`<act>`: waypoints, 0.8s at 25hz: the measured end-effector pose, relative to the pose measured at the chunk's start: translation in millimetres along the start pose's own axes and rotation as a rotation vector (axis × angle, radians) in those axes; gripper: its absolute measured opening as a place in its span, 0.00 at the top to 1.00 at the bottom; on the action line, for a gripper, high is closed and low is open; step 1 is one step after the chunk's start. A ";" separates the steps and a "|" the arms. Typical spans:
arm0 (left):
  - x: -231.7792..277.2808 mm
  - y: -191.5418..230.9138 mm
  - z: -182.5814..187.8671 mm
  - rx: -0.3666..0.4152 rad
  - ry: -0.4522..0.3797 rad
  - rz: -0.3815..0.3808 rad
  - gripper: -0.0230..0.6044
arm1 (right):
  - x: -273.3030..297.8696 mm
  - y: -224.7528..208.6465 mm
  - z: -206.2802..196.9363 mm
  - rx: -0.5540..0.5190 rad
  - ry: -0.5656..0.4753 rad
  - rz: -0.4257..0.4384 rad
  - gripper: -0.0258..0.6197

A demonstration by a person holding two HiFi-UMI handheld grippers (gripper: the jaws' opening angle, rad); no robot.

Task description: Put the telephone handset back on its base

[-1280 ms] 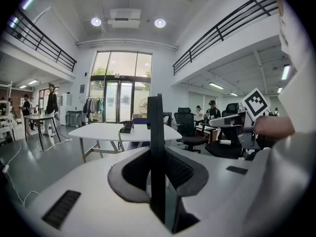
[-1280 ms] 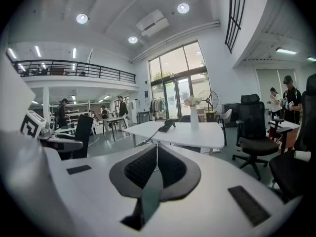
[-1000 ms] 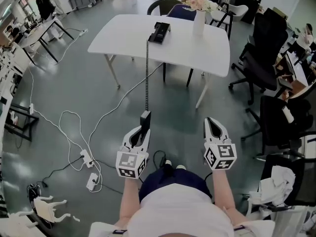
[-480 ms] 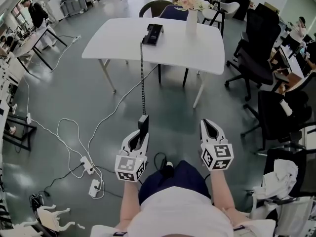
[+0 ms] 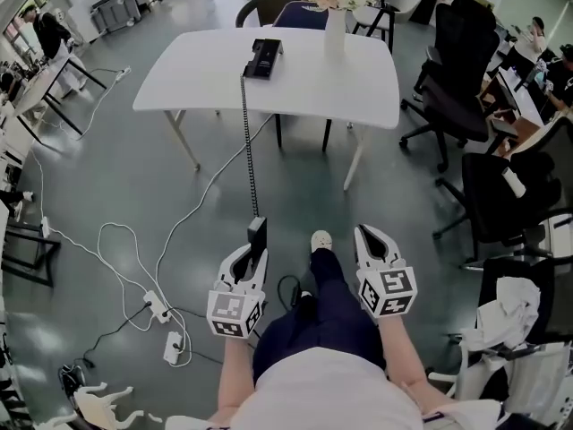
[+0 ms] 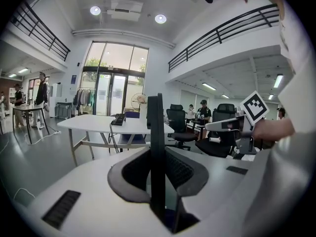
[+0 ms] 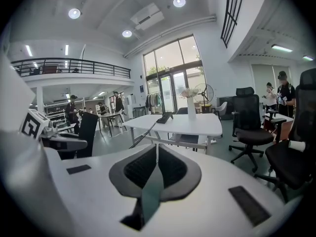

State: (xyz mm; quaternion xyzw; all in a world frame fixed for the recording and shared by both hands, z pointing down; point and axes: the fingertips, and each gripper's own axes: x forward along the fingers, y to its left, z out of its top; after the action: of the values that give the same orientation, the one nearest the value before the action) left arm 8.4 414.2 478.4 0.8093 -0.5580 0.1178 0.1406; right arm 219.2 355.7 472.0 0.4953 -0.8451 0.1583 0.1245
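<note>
Left hand-held gripper (image 5: 252,258) clenched on telephone handset (image 5: 258,231), carried edge-up for return | coiled cord (image 5: 243,124) stretched, since the base (image 5: 262,58) sits on the desk (image 5: 358,74) well apart | right hand-held gripper (image 5: 367,234) closed, empty, spare

Open-plan office hall, part lab floor. A white table (image 5: 358,88) is standing well ahead of the left claw (image 5: 254,251). Black office chairs (image 5: 457,74) are crowding the space ahead and right of the right claw (image 5: 369,238). Power strips (image 5: 154,303) with cables are lying on the grey floor (image 5: 116,177), left of the left claw. Far ahead, glass entrance doors (image 6: 106,90) are letting daylight in, a mezzanine railing (image 6: 222,31) is running overhead, and people (image 6: 42,95) are standing by desks (image 6: 27,107) off to the left.
</note>
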 end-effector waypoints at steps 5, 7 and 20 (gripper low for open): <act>22.8 2.5 5.9 0.021 0.011 -0.003 0.83 | 13.7 -16.6 2.6 0.012 0.012 -0.009 0.90; 31.7 7.6 9.3 0.015 0.012 0.008 0.83 | 24.8 -22.9 8.3 0.009 0.011 -0.005 0.90; 109.3 67.2 50.9 -0.050 -0.017 0.083 0.83 | 128.2 -56.8 62.6 -0.026 0.012 0.063 0.90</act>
State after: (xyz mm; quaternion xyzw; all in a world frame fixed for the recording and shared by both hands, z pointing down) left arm -14.6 278.2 475.4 0.7828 -0.5949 0.1024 0.1509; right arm 204.3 202.9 469.7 0.4658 -0.8615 0.1541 0.1312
